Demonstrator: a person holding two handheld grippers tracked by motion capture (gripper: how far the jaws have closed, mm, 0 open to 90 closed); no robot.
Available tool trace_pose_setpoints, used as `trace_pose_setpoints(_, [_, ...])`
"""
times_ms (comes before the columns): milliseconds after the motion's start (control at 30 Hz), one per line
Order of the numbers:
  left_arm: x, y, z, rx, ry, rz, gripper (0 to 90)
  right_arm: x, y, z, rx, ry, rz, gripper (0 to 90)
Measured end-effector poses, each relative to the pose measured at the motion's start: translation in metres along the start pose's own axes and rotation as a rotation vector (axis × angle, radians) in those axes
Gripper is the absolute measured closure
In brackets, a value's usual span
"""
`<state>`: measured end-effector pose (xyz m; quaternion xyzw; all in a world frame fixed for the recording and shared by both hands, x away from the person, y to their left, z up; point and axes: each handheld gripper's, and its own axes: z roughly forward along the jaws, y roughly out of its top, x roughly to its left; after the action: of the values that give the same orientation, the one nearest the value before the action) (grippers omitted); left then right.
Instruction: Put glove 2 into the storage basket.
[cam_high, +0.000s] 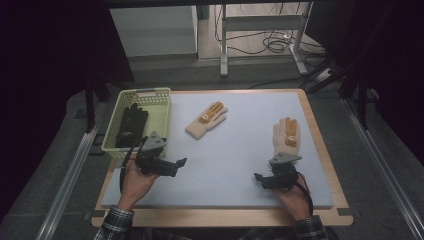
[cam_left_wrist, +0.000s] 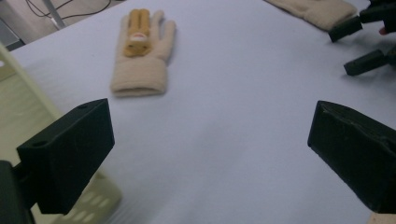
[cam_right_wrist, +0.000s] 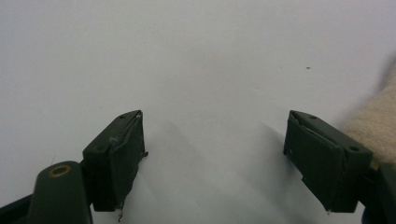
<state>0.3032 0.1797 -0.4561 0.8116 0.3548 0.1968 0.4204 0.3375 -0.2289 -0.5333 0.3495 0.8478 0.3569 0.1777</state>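
— Basket first, what's in it?
— From the high view I see the yellow-green basket (cam_high: 142, 95) at the counter's (cam_high: 240, 155) far left corner, a black glove (cam_high: 131, 125) inside.
— And the rest?
— Two beige gloves: one (cam_high: 206, 119) mid-counter, one (cam_high: 286, 134) near the right edge. Open mat between them.
— Left gripper view?
— My left gripper (cam_left_wrist: 210, 149) is spread wide, empty, facing the middle glove (cam_left_wrist: 142, 51).
— Right gripper view?
— My right gripper (cam_right_wrist: 219, 158) gapes empty over bare mat, beige knit touching its right side.

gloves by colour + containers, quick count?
Beige gloves: 2, one mid-mat, one at the right
Black gloves: 1, a dark bundle in the basket; may be more than one, cannot tell
Baskets: 1, pale green
Total: 4
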Motion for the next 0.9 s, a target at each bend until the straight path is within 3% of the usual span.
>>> trace_pose_setpoints(267, [-0.018, -0.021, 0.023, 0.015, -0.031, -0.007, 0.9, 0.0, 0.0, 0.0, 0.0, 0.0, 0.0, 19.9])
trace_pose_setpoints(433, [-0.024, -0.036, 0.037, 0.045, -0.014, -0.014, 1.0, 0.0, 0.0, 0.0, 0.0, 0.0, 0.001, 19.9])
trace_pose_setpoints(567, [-0.025, -0.047, 0.046, 0.081, 0.004, -0.009, 1.0, 0.0, 0.0, 0.0, 0.0, 0.001, 0.001, 19.9])
trace_pose_setpoints(900, [-0.018, -0.069, 0.064, 0.187, 0.039, -0.07, 0.8, 0.0, 0.0, 0.0, 0.001, 0.001, 0.001, 19.8])
